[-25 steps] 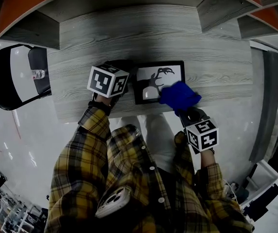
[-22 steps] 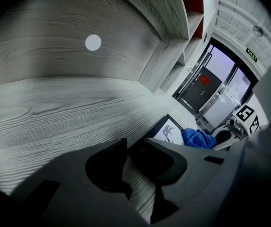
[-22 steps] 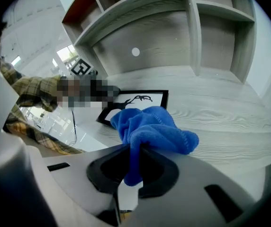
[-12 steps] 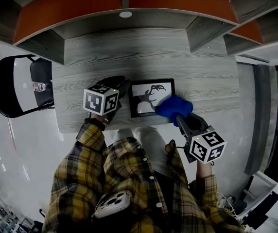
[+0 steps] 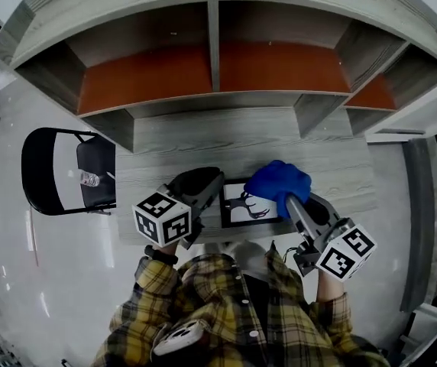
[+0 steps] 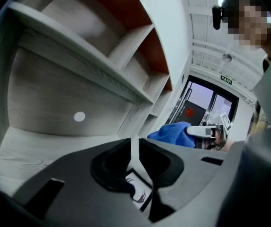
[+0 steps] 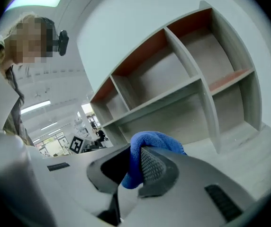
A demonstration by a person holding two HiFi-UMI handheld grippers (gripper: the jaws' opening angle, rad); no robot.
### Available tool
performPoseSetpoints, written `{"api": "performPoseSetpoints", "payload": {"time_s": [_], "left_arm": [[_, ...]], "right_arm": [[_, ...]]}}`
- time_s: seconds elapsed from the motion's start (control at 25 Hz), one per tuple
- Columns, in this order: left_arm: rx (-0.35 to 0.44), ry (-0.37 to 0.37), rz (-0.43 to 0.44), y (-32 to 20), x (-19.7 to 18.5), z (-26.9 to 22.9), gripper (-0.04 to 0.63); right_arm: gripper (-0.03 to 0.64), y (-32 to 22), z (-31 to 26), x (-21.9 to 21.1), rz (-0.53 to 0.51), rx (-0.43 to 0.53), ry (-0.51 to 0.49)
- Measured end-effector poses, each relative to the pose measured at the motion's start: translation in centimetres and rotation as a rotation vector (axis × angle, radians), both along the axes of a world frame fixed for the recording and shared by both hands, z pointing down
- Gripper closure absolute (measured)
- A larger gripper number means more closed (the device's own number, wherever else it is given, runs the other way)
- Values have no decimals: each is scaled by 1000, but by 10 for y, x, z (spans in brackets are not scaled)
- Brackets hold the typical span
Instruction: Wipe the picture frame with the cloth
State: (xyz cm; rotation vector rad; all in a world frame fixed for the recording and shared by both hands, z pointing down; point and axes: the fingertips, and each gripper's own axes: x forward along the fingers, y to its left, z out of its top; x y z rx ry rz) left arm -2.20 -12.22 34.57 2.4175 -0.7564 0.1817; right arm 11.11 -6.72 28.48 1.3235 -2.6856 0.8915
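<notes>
Blue cloth (image 5: 278, 182); picture frame (image 5: 250, 209) seemingly black-edged.

a grey wood-grain table (image 5: 203, 140) stands against a curved grey shelf unit (image 5: 217, 96) whose upper bays have orange-red back panels (image 5: 150, 79). left of the table, a black folding chair (image 5: 100, 159) holds 1 small bottle (image 5: 90, 179). the floor (image 5: 20, 281) is glossy white. strip lights (image 7: 36, 107) line the ceiling.

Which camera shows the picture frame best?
The head view: the picture frame lies on the table, one corner hidden by the blue cloth. The left gripper view catches only its corner; the right gripper view shows none.
</notes>
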Motion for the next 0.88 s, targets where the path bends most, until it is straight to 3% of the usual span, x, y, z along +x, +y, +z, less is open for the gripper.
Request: {"api": "performPoseSetpoints", "payload": {"time_s": [0.28, 0.48, 0.88], "left_arm": [[69, 129, 1, 11, 5, -72, 579], [105, 139, 14, 10, 12, -93, 589], [82, 161, 36, 14, 22, -96, 589]], "right_arm": [[569, -20, -38, -12, -36, 113, -36], [569, -27, -54, -19, -61, 163, -48], [569, -24, -60, -17, -82, 174, -23]]}}
